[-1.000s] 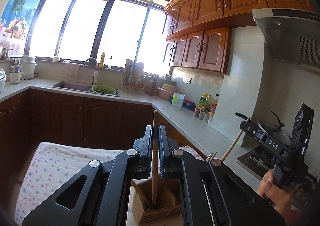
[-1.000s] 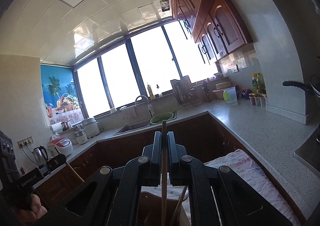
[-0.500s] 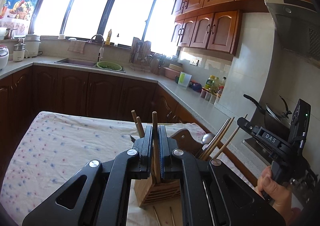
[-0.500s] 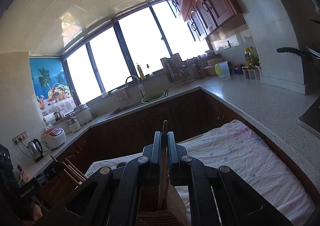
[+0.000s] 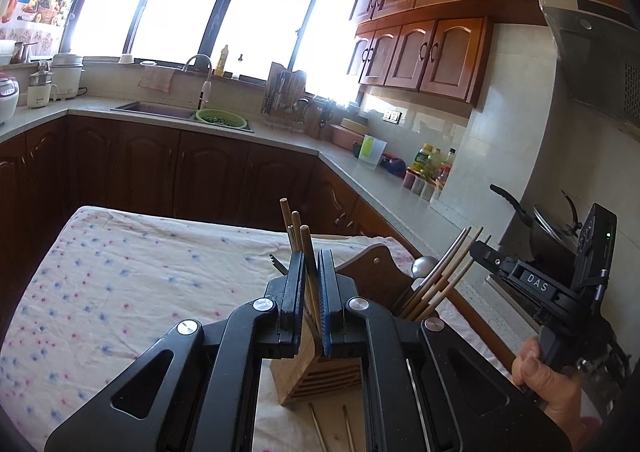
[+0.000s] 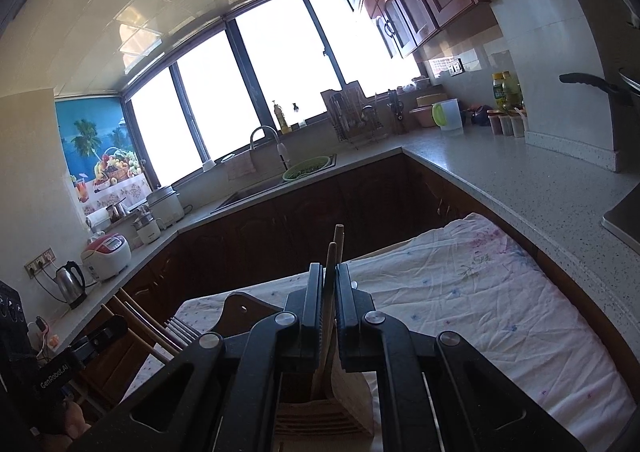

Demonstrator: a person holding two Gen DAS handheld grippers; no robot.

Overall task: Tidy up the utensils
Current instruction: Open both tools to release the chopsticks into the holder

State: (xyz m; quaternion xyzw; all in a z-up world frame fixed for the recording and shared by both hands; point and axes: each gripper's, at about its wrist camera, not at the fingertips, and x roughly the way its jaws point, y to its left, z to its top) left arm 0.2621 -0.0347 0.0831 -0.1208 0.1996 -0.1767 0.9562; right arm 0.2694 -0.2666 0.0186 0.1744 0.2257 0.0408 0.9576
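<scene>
Landmark: the wooden utensil holder (image 5: pixel 320 368) is standing on the flowered cloth (image 5: pixel 132 292); every place below is being given relative to it.

Left gripper (image 5: pixel 311 284): it is hovering directly above the holder's front compartment, its jaws nearly closed and pinching one wooden chopstick (image 5: pixel 308 252), with a thin gap showing on the blue-pad side.

Left chopstick axis: it is running close to vertical, leaning slightly away from the camera, its top poking above the fingertips and its lower end pointing down into the holder.

Right gripper (image 6: pixel 329 292): it is hanging over the same holder (image 6: pixel 320 416) from the opposite side, its jaws drawn in on a chopstick (image 6: pixel 332 264); a second stick is rising just behind it, and I cannot tell whether both are being clamped.

Right chopstick axis: it is also standing near upright, its foot dropping into the holder's open top.

Neighbours: more chopsticks and a metal spoon (image 5: pixel 424 265) are leaning out of the holder's right compartment, and two thin sticks (image 5: pixel 332 428) are lying flat on the cloth in front of the holder.

Deciding relation: both held sticks are lining up lengthwise with the slots straight below, so the coming move is looking like a plain downward release, not a sideways reach.

Nearer hand: the left one seems to be sitting lower and closer to the holder, though this is a judgement.
</scene>
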